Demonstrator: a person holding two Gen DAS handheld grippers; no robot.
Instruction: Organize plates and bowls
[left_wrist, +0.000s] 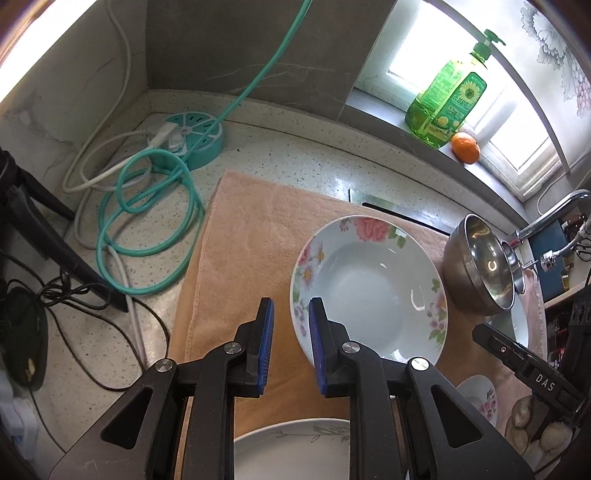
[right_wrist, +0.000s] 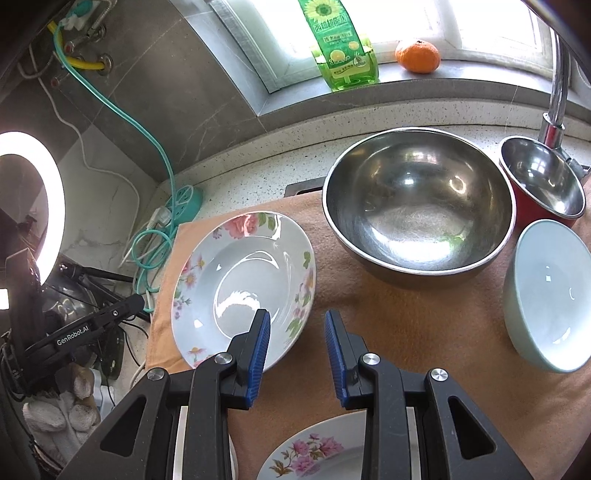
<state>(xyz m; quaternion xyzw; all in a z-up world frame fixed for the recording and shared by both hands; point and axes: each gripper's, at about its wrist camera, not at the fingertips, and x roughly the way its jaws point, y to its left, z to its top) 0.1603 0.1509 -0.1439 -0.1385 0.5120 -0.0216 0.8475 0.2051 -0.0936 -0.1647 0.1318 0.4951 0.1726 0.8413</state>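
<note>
Both grippers, left (left_wrist: 291, 308) and right (right_wrist: 296, 319), are held narrowly parted, empty, above the orange towel (right_wrist: 406, 314); the flowered white deep plate (right_wrist: 243, 280) and large steel bowl (right_wrist: 417, 206) crowd ahead.

The green soap bottle (right_wrist: 345, 48) loses its top to the right wrist view's upper edge. A flowered plate (right_wrist: 314, 454) runs off the bottom there, partly behind the right claw (right_wrist: 297, 354). In the left wrist view, the pale blue bowl (left_wrist: 517, 325) hides behind the steel bowl (left_wrist: 476, 266).
</note>
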